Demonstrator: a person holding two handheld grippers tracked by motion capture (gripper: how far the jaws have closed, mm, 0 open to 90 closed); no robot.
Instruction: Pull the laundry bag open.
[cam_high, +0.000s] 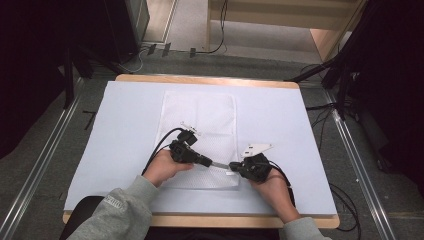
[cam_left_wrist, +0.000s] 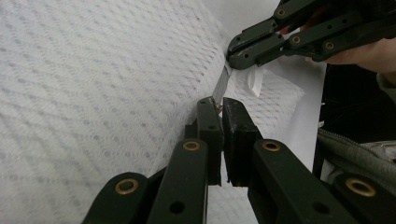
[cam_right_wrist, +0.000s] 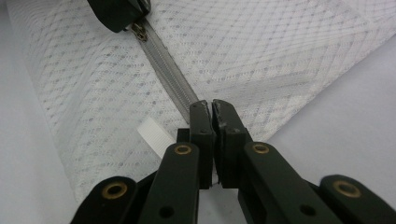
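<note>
Mesh laundry bag (cam_high: 200, 137) lies flat on the pale worktop (cam_high: 125, 150), a little to the near side of its middle, with its zipper (cam_right_wrist: 166, 70) running along the bag's near edge.

Biggest risk, as I judge it: the light fabric bunches or lifts off the worktop if the two hands pull unevenly, and the slider jams in the mesh.

Right gripper (cam_right_wrist: 212, 109) has its fingers closed tight on the zipper's end at the bag's near right corner; should that hold slip off the thin tape, the whole bag would drag along with the slider.

Left gripper (cam_left_wrist: 222, 105) sits along the same edge, just left of the right one, its fingers pinched shut on the small zipper pull (cam_right_wrist: 139, 30). That tab is tiny, so it could pop free under a hard tug.

White label tab (cam_right_wrist: 156, 135) hangs off the bag beside the right gripper and could get nipped. Cables trail from both grippers across the bag.
</note>
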